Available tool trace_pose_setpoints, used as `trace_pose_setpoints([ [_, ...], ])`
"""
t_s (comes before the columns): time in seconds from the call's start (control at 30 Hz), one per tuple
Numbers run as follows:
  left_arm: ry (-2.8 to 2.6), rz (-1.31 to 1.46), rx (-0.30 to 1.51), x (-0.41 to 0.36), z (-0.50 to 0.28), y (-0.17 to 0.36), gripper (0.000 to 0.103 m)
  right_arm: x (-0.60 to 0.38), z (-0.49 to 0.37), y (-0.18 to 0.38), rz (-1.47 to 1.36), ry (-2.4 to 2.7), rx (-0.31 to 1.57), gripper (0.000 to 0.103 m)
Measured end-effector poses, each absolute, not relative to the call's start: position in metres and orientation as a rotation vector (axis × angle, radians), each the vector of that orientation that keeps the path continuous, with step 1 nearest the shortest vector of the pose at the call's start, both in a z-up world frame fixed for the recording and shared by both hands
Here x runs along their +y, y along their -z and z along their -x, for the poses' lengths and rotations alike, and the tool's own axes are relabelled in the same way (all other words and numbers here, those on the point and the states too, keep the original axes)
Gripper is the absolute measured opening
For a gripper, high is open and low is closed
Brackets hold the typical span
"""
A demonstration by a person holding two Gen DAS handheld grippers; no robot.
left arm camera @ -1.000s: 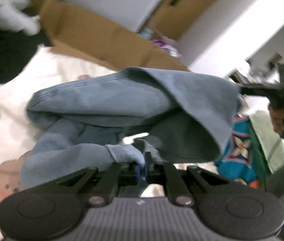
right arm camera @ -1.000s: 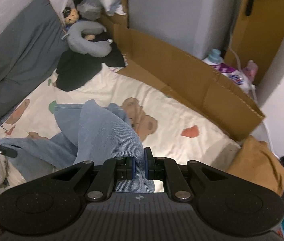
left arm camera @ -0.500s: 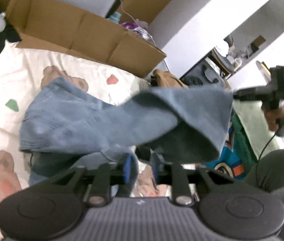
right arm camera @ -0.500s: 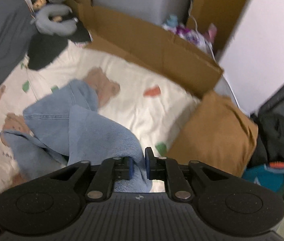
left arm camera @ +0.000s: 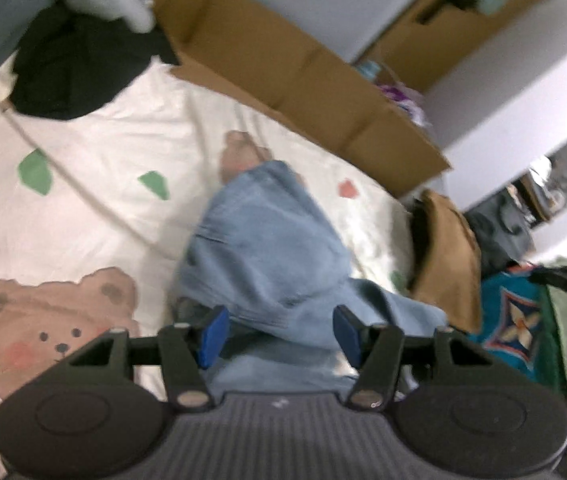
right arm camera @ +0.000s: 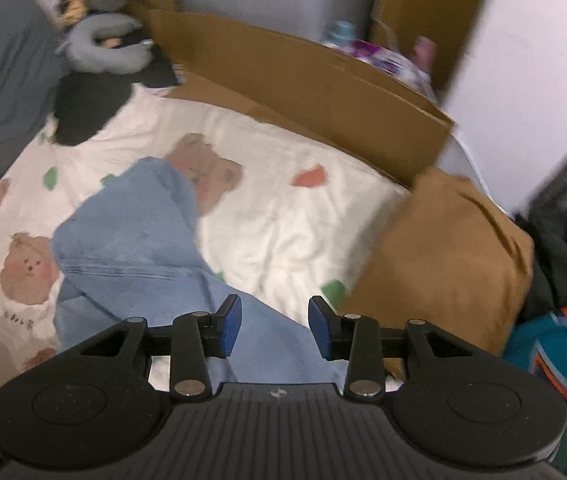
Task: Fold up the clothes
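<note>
A cream bedsheet (right arm camera: 283, 220) printed with bears spreads ahead of both grippers, with a flattened cardboard box (right arm camera: 303, 92) standing along its far edge. The blue jeans (left arm camera: 271, 248) lie folded on the sheet directly ahead of and beneath the fingers of both. A tan cushion (right arm camera: 455, 256) sits ahead and right of the right gripper (right arm camera: 275, 326). The left gripper (left arm camera: 279, 334) has its jaws apart and opening above the denim, not pressing on it; the right gripper's jaws are likewise apart and opening, denim lying loose below them.
</note>
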State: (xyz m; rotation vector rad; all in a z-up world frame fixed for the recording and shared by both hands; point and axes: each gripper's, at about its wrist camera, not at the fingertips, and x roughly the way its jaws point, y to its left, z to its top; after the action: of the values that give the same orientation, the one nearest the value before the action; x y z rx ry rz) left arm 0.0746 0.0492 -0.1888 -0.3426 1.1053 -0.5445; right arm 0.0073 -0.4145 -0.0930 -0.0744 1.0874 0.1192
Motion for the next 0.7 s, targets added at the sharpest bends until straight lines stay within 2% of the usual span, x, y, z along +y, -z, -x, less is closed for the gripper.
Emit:
trace_pose_setpoints([
  [0.17,0.509,0.365,1.122,0.061,-0.081,0.219,0.06,-0.367,-0.028,0.1,0.234,-0.298,1.073,0.048],
  [0.43,0.472,0.395,1.13,0.083,-0.084,0.268,0.06,-0.277,-0.059,0.124,0.47,-0.487,1.009,0.048],
  [0.7,0.465,0.422,1.126,0.095,-0.09,0.306,0.06,-0.183,-0.065,0.159,0.527,-0.556,0.969,0.049],
])
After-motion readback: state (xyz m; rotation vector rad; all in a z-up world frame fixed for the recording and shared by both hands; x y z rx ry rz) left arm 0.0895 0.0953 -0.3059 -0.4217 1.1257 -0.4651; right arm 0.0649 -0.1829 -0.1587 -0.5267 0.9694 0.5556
